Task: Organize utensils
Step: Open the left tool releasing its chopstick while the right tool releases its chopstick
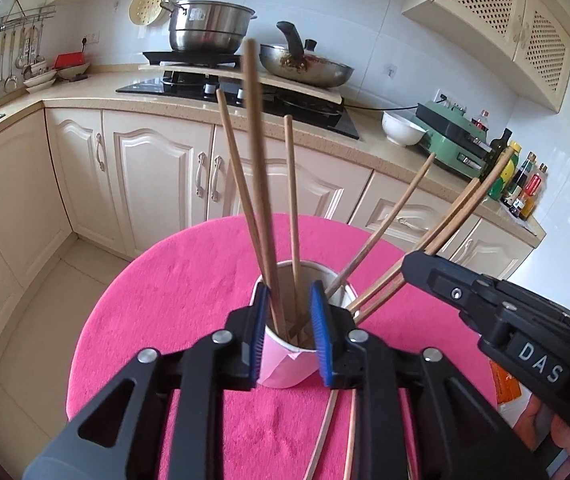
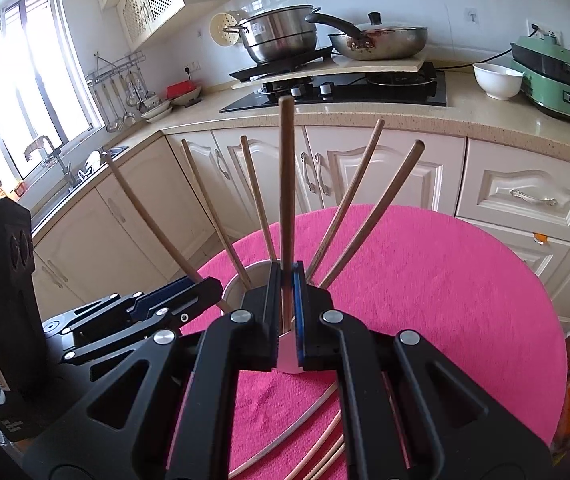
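Six wooden chopsticks show in the right wrist view: five fan out of the cup (image 2: 245,280), and one chopstick (image 2: 286,184) stands upright, pinched between the pressed-together fingers of the right gripper (image 2: 286,280) directly over the cup. They are slim, brown, straight sticks. In the left wrist view the cup (image 1: 285,364) is a white cylinder with a pink band, standing near the middle of a round table (image 1: 173,300) under a fuzzy pink cloth. The left gripper (image 1: 289,304) has its blue ribbed pads spread either side of the cup's rim; one chopstick (image 1: 259,168) rises between them, and no pad presses it. More thin sticks (image 2: 325,440) lie flat on the cloth beneath the grippers, their number unclear.
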Available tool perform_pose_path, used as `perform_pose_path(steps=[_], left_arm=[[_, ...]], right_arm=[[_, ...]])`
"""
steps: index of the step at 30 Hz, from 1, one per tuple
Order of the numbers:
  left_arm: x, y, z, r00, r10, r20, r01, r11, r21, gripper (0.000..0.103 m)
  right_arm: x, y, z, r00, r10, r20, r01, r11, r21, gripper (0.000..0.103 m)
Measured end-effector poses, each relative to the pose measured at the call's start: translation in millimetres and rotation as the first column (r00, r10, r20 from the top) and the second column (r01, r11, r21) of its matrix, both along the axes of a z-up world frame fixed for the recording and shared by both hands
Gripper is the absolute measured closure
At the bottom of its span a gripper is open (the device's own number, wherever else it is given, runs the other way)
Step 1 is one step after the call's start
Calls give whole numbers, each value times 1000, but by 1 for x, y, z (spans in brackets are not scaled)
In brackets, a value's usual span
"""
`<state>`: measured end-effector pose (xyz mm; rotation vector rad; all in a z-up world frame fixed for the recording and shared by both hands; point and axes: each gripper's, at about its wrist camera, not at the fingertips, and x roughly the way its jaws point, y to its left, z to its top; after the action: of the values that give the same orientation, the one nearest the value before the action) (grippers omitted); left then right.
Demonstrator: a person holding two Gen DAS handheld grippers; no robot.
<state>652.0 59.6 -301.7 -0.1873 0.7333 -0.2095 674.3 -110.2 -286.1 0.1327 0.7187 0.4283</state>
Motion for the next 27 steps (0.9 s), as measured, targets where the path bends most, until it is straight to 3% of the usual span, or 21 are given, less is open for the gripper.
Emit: perform_pose_path(steps=[12, 27], left_arm=[[-12, 6, 8, 999, 37, -17, -37, 999, -3, 64], [-25, 8, 14, 998, 57, -20, -56, 997, 51, 63]], right_arm=[[0, 2, -2, 1000, 2, -8, -2, 1000, -10, 97], [4, 6, -17, 997, 9, -82, -11, 999, -31, 96]])
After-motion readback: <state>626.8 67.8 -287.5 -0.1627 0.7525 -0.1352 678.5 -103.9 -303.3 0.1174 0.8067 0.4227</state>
